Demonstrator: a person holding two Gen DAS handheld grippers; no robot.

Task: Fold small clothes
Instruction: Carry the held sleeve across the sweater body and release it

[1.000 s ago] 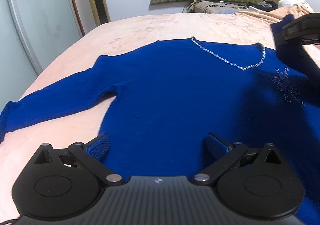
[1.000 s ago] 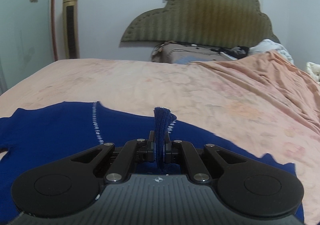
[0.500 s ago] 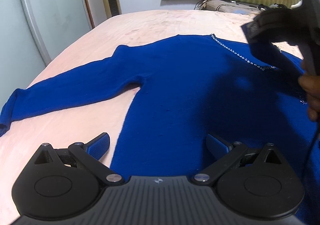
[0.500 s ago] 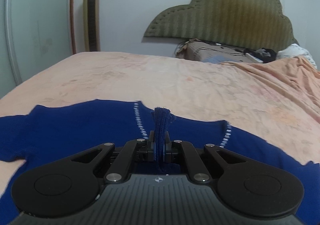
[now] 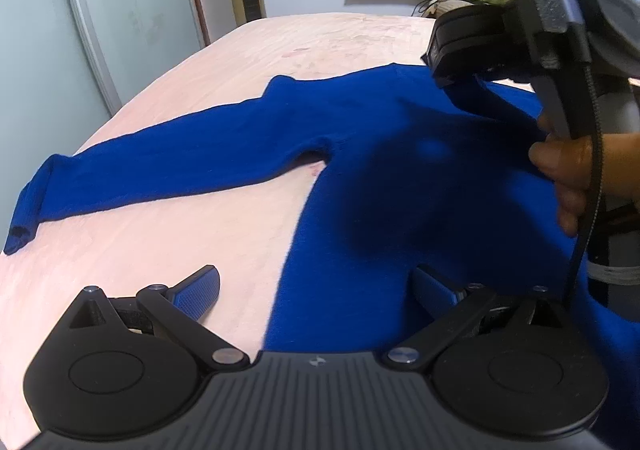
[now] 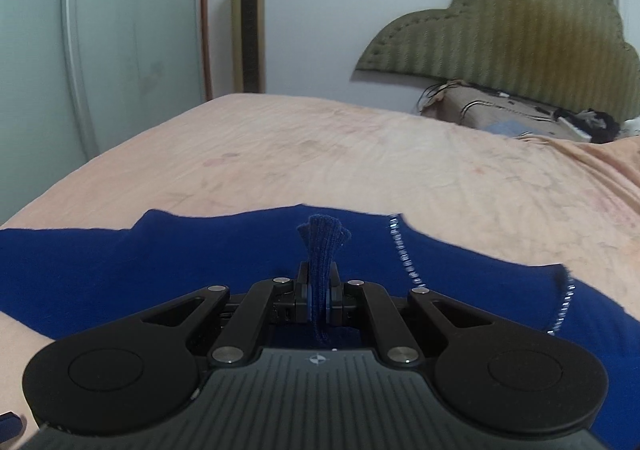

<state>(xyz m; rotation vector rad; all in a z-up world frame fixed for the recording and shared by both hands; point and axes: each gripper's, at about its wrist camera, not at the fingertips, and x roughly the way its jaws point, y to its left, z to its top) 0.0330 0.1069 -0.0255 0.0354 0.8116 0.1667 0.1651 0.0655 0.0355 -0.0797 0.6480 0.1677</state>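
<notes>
R tongs [image 6: 320, 296] clamp sweater [image 5: 400, 178] cuff – looming over torso; L tongs [image 5: 316, 286] agape, bedsheet [image 5: 200, 234] beneath.

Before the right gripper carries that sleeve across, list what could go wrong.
The right gripper pinches only a narrow bunch of the blue sweater, so the knit may slip out mid-fold. The left gripper is open and pins nothing, so the body may drag across the pink bedsheet.

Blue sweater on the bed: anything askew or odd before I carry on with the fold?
Nothing damaged. The blue sweater lies flat on the bed, one sleeve stretched sideways, its cuff curled. The right gripper pinches a bunched cuff; the left gripper is open.
</notes>
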